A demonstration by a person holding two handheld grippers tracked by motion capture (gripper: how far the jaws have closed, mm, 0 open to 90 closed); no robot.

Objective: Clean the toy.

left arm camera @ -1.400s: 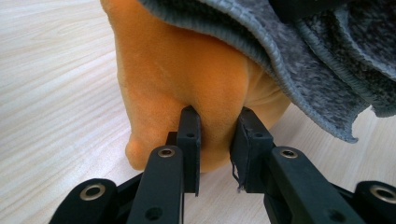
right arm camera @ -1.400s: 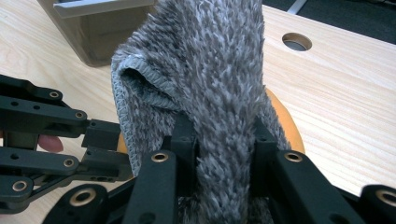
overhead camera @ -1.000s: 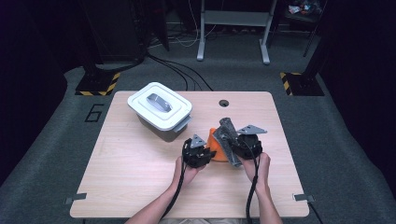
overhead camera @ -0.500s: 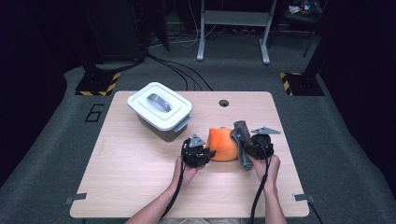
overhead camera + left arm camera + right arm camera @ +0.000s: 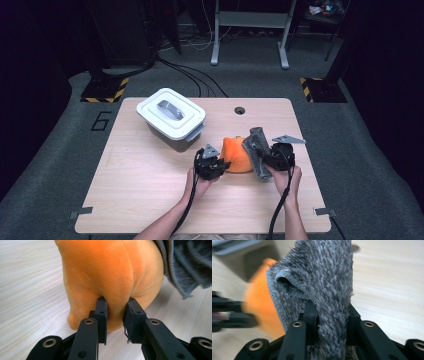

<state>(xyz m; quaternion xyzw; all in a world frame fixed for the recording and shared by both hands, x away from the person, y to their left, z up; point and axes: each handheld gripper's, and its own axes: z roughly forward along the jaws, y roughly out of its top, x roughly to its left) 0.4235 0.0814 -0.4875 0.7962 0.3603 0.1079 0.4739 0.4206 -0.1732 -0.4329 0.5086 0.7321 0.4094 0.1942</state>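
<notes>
White lidded box point(image 5: 172, 119): far left part of the tabletop point(image 5: 130, 190), set at an angle, grey handle on its lid.

Left gripper point(image 5: 216, 165): held in the person's left hand point(image 5: 199, 181), pointing right; its fingers point(image 5: 101, 315) are narrowed onto a fold of the orange cloth point(image 5: 237, 154). In the left gripper view the fabric bulges between and above both fingers.

Orange cloth: a rounded bunch resting on the tabletop near its middle, between the two grippers, with no clear long axis.

Grey towel point(image 5: 257, 150): just right of the orange cloth and touching it; its long axis runs from the near edge of the tabletop toward the far edge, leaning slightly left at the top. The right gripper view shows its shaggy pile and a folded hem, which the high view cannot resolve.

Right gripper point(image 5: 267, 159): in the right hand point(image 5: 286, 177), fingers point(image 5: 310, 315) clamped on the towel's lower part.
</notes>
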